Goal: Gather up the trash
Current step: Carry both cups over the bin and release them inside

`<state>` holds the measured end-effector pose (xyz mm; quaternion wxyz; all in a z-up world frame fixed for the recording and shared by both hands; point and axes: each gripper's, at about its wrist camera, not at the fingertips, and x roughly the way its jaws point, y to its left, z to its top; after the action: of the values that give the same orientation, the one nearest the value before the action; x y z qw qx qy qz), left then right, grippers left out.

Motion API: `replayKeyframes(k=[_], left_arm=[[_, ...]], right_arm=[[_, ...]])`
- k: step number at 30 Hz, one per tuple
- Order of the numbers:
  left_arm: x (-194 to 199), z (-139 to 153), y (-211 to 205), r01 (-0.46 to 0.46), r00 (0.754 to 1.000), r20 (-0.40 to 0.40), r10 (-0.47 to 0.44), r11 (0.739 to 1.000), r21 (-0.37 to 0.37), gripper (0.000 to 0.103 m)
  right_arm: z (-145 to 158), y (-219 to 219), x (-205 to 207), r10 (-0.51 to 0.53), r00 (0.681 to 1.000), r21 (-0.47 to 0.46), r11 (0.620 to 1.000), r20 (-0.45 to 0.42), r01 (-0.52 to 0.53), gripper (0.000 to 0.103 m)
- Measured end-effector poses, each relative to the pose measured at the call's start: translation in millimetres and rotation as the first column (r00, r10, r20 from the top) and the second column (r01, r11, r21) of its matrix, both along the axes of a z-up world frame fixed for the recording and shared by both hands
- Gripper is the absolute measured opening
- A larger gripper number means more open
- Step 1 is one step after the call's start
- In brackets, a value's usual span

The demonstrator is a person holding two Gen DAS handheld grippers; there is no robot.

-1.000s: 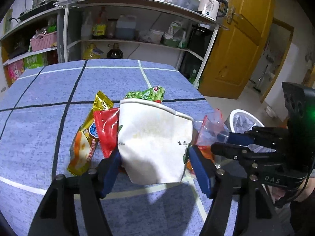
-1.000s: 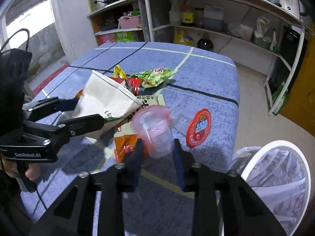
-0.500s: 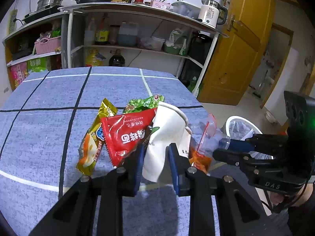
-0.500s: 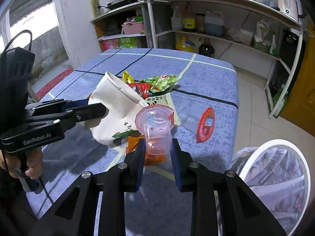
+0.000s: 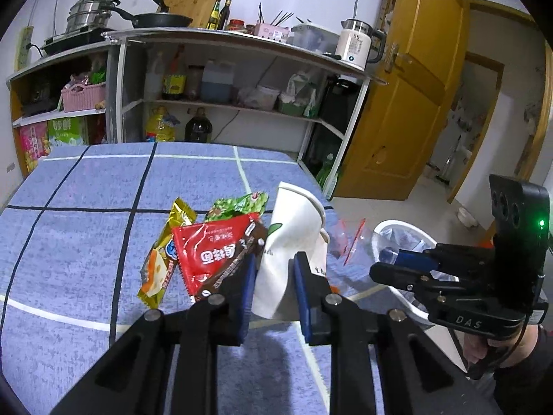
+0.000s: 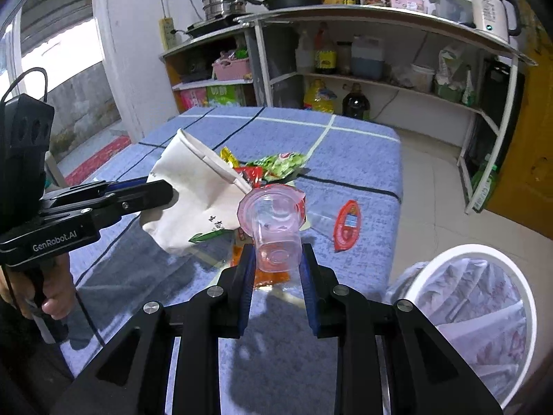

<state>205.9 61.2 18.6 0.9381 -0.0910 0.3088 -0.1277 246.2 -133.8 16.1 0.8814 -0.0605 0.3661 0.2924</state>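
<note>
tongs on the left [image 5: 274, 276] clench a crushed white paper cup [image 5: 293, 238], lifted off the counter [image 5: 69, 242] with its rim pointing away. tongs on the right [image 6: 276, 266] grasp a clear plastic cup [image 6: 274, 228] near its base, its pink-tinged mouth tilted up toward the camera, above the counter's near right edge. off that edge, on the floor, stands a white bin [image 6: 477, 314] with a liner inside. beneath the raised cups lie a red wrapper [image 5: 211, 254] and a yellow wrapper [image 5: 162, 263] side by side, with a green wrapper [image 5: 238, 204] just beyond them. a red peel-off lid [image 6: 347, 226] lies nearer the right edge. farther back stand kitchen shelves [image 5: 224, 103].
</note>
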Motion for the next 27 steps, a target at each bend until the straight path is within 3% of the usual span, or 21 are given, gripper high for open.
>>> replayKeyframes(k=[11, 27], left_arm=[[0, 11, -51, 0.072, 0.997, 0.01, -0.072, 0.997, -0.034, 0.023], [35, -9, -191, 0.263, 0.964, -0.057, -0.261, 0.965, 0.015, 0.024]], right_arm=[[11, -67, -25, -0.14, 0.99, 0.009, 0.99, 0.035, 0.139, 0.026], [-12, -192, -30, -0.407, 0.912, -0.008, 0.913, -0.041, 0.408, 0.027]])
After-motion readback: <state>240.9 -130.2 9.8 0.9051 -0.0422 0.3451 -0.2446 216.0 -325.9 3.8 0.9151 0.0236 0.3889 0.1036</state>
